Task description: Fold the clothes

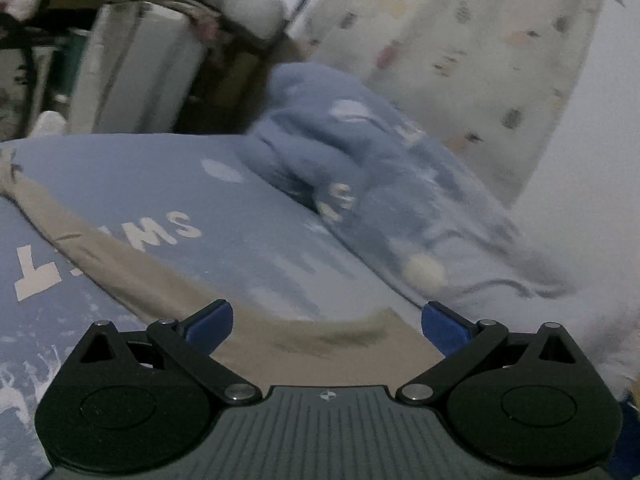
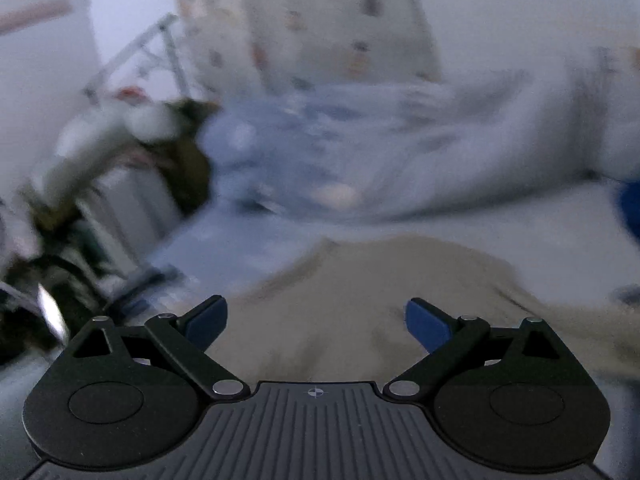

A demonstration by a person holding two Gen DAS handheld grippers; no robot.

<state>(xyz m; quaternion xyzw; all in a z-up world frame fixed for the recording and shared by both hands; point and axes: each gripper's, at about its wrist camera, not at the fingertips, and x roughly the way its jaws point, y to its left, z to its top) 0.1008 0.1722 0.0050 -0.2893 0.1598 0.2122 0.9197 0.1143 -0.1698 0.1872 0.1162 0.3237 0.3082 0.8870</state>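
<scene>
A beige garment (image 1: 160, 288) lies spread on a blue bed sheet (image 1: 140, 184) with white lettering, running from the left down to my left gripper (image 1: 326, 322). That gripper is open just above the beige cloth, nothing between its blue pads (image 1: 210, 322). In the right wrist view the same beige garment (image 2: 360, 280) fills the lower middle, blurred by motion. My right gripper (image 2: 316, 320) hangs open over it and holds nothing. A crumpled blue patterned fleece piece (image 1: 360, 168) lies beyond, also seen as a blue patterned heap (image 2: 280, 148).
A white cloth with small coloured prints (image 1: 460, 48) hangs at the back. To the left of the bed stand white furniture (image 1: 136, 68) and dark clutter (image 2: 48, 264). A pale wall (image 1: 600, 160) is on the right. A metal rack (image 2: 152, 52) stands far left.
</scene>
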